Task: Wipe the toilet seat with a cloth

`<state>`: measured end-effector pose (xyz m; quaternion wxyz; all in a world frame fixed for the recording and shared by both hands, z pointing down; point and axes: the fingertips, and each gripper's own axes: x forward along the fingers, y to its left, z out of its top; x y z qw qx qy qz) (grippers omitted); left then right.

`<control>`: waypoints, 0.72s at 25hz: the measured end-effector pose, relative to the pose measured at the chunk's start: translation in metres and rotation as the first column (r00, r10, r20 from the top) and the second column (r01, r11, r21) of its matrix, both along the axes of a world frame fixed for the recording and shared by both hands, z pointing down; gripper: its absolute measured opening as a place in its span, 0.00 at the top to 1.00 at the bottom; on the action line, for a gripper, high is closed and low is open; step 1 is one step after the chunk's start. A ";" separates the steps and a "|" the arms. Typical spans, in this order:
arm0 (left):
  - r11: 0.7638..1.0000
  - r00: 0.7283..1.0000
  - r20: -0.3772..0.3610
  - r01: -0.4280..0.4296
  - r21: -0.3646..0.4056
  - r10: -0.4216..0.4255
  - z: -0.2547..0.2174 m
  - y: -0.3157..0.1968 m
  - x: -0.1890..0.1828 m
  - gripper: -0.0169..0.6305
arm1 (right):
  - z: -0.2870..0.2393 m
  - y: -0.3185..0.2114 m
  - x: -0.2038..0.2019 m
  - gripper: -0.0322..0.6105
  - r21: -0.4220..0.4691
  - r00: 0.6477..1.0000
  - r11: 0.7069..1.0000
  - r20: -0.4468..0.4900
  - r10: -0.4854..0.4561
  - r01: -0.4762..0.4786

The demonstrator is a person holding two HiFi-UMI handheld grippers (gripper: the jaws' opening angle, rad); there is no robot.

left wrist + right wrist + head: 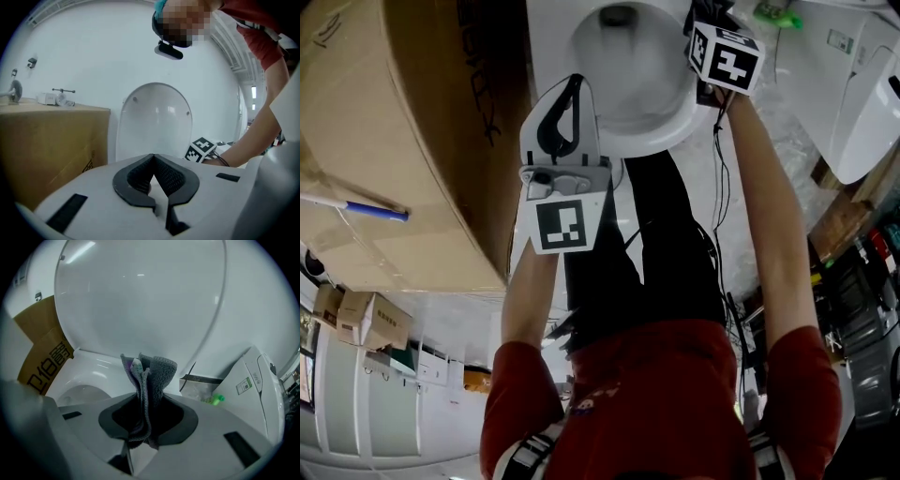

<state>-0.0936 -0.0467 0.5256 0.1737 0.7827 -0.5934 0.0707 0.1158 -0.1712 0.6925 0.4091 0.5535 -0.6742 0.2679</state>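
Left claw (153, 161): jaws closed together with nothing between them, facing the raised toilet lid (154, 122).

Right claw (149, 397): clamped on a folded grey cloth (157, 373), which stands up out of the jaws. This claw hangs over the toilet bowl rim (670, 127), at its right side in the head view.

A cardboard box (403, 141) stands just beside the toilet, at the head view's left.

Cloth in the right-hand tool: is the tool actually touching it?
Touching. The right gripper view shows the grey cloth squeezed between the right gripper's jaws, folds sticking out beyond them.
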 end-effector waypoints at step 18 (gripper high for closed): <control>0.993 0.994 0.000 0.110 0.033 -0.110 -0.017 0.019 -0.088 0.95 | -0.003 -0.004 -0.151 0.82 0.109 0.954 0.948 -0.010 -0.299 0.299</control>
